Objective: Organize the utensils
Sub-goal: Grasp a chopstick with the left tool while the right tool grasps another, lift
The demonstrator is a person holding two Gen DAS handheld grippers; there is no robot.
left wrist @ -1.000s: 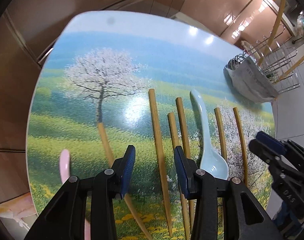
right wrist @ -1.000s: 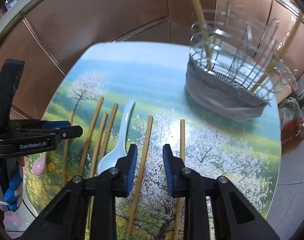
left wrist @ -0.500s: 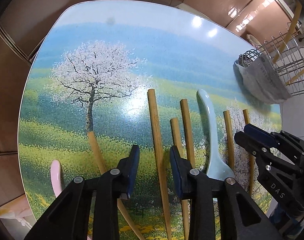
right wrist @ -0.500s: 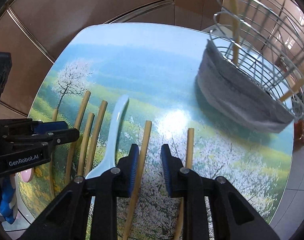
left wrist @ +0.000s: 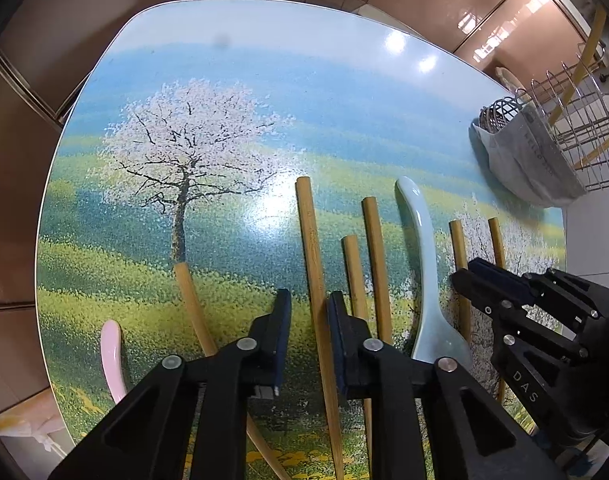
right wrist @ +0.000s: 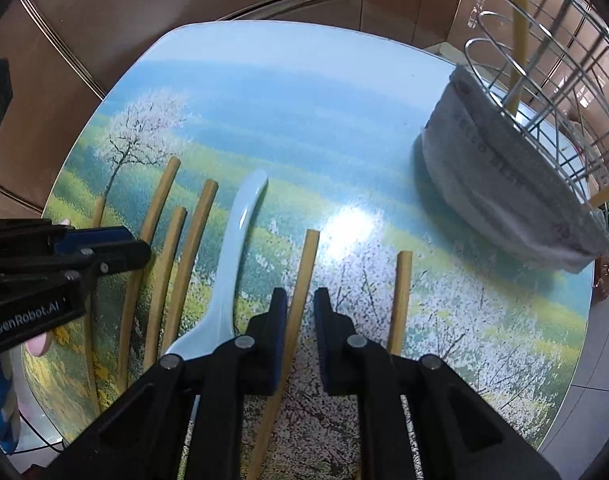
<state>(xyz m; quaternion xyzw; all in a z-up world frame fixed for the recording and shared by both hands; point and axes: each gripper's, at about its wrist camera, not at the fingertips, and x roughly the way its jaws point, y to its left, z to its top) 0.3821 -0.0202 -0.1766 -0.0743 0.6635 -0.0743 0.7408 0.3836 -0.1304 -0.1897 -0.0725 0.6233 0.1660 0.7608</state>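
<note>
Now, from my left side across to my right: a pink spoon (left wrist: 111, 356) lies at the tabletop's (left wrist: 264, 92) eight o'clock edge, beside a slanted chopstick (left wrist: 192, 308). My left gripper (left wrist: 309, 340) has its jaws released, straddling the longest chopstick (left wrist: 310, 248) without pinching it, likely lined up along the stick for a clean pick. Next come two shorter chopsticks (left wrist: 374, 256) and a pale blue spoon (right wrist: 232, 260), all lying parallel, handles pointing to twelve o'clock. My right gripper (right wrist: 300, 332) also has released jaws, straddling another chopstick (right wrist: 304, 276); one more chopstick (right wrist: 402, 288) lies just right of it. At two o'clock stands the wire utensil rack (right wrist: 552, 92), its base wrapped in grey cloth (right wrist: 504, 192), probably where everything belongs. Only my right camera shows a stick already upright inside the rack; only my left camera shows the pink spoon's handle clearly.
</note>
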